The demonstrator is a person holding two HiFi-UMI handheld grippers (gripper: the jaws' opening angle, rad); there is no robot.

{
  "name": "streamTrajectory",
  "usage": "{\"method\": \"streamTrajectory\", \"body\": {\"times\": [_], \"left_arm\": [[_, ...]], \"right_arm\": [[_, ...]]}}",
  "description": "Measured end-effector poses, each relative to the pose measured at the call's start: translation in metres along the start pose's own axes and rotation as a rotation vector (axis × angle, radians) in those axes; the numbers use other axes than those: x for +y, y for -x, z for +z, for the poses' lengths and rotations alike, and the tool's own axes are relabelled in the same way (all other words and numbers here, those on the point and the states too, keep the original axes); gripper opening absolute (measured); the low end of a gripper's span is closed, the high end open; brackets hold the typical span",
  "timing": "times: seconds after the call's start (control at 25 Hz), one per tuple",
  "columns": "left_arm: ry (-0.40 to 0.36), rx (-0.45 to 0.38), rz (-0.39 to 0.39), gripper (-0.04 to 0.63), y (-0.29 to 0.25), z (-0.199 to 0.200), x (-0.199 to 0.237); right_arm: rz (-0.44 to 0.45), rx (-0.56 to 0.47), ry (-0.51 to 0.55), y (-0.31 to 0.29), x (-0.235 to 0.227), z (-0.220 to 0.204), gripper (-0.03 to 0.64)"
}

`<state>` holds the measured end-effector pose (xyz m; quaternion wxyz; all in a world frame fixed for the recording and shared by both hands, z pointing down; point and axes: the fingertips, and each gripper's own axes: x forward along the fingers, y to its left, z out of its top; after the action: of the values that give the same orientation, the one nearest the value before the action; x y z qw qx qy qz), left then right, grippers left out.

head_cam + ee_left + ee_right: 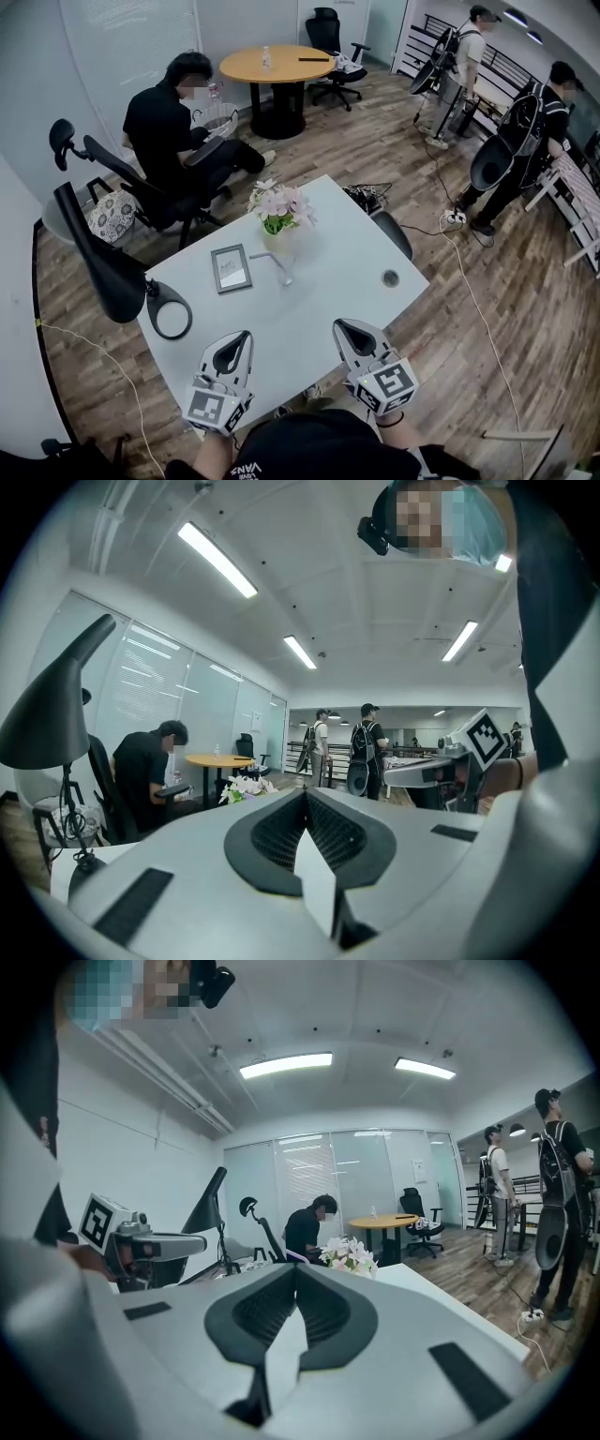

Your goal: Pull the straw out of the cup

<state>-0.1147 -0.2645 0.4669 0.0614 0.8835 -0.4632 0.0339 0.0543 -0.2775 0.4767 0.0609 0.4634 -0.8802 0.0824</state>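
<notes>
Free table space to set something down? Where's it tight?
Free: the near middle of the table, between picture frame and the near edge; also the right side around the grommet. Crowded: the far-left band with lamp base, frame and flowers.

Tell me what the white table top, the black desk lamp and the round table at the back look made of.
The white table top is smooth, uniform and matte, probably laminate. The black desk lamp has an even matte shade and ring base: plastic or painted metal, I cannot tell which. The round table has a warm wood-coloured top with a slight sheen, likely veneer or laminate.
</notes>
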Motion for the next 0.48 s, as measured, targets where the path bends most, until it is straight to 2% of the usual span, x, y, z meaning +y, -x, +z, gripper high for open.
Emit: {"method": "streamTrajectory", "body": {"times": [0.48], "left_arm": [[0.001,0.005,0.045,0.011,-0.032,0.001,0.016]], "right_arm": [[0.063,0.004,0.022,-0.042,-0.024,0.004,0.017]]}}
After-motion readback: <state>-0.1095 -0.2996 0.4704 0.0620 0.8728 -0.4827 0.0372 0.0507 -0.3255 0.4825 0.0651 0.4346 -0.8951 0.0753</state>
